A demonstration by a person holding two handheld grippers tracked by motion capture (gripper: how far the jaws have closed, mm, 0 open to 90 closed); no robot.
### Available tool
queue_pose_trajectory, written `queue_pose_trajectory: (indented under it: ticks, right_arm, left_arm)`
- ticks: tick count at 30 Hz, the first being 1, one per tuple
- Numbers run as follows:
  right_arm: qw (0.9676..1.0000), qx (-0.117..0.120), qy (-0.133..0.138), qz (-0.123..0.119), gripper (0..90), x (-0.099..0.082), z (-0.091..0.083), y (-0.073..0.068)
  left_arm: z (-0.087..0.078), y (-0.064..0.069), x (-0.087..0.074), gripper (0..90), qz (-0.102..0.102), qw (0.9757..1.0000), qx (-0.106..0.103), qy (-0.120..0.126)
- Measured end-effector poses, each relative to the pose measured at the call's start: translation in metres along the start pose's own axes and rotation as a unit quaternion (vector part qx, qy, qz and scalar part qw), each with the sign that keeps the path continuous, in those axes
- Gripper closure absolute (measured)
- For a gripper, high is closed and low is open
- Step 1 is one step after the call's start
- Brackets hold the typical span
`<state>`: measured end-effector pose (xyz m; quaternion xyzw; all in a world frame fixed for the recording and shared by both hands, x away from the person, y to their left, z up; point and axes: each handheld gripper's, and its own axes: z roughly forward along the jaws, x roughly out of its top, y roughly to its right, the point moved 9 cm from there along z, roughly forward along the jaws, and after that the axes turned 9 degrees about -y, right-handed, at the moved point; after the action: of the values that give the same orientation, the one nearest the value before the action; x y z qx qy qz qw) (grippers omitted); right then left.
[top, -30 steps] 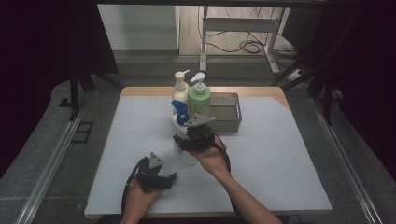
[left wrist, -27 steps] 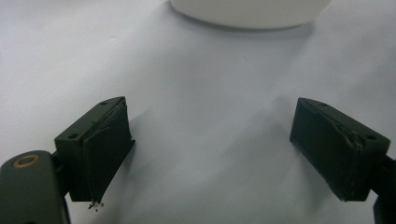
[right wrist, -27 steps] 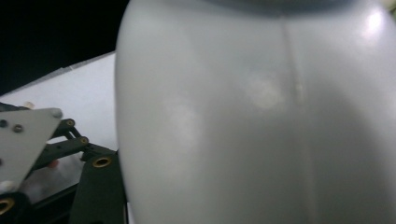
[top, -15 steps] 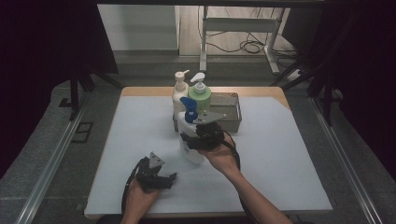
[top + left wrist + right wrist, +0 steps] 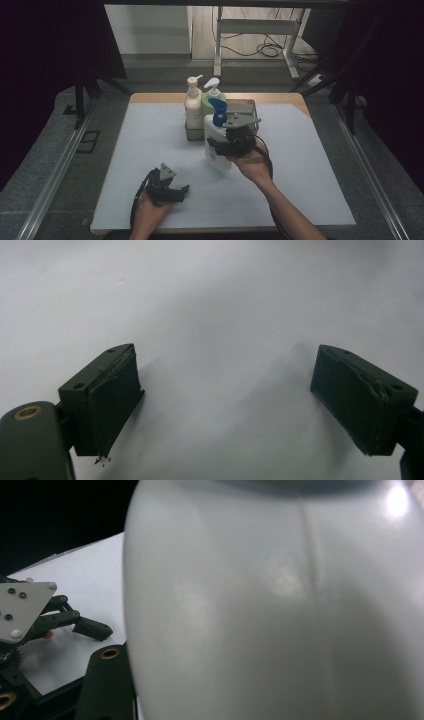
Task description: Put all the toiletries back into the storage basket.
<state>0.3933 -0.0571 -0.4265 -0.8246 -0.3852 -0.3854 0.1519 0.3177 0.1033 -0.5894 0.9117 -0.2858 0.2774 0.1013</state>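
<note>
My right gripper (image 5: 220, 145) holds the white pump bottle (image 5: 216, 142), its jaws clamped across the body below the blue pump head (image 5: 218, 111). The bottle stands upright over the middle of the white worktop (image 5: 150, 140), just near of the grey tray (image 5: 246, 106) at the far edge; whether its base touches the worktop I cannot tell. Two more bottles stand at the left end of that tray: a cream pump bottle (image 5: 193, 102) and a green pump bottle (image 5: 215, 97), side by side. In the right gripper view the white bottle's wall (image 5: 280, 610) is smooth and glossy, with a faint mould seam. I judge the plastic slippery and slightly yielding, so the jaws should bear on the flat faces of the body at mid height, not on the pump neck, which could turn or depress. If the bottle is full, it will be heavy at the bottom; keep it vertical to prevent swing. My left gripper (image 5: 172, 192) rests on the near left of the worktop, jaws spread wide with nothing between them.
</note>
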Motion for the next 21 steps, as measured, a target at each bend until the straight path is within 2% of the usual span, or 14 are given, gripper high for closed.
queue_pose_trajectory:
  ticks: [9, 21]
  right_arm:
    - [1.0, -0.006, -0.001, 0.006, 38.3, 0.002, -0.017, 0.017]
    - [0.9995, -0.027, 0.003, 0.014, 38.4, 0.01, -0.037, 0.041]
  left_arm:
    - [0.0, 0.0, 0.0, 12.3, 0.0, 1.0, 0.0, -0.001]
    - [0.0, 0.0, 0.0, 12.3, -0.001, 1.0, 0.0, 0.0]
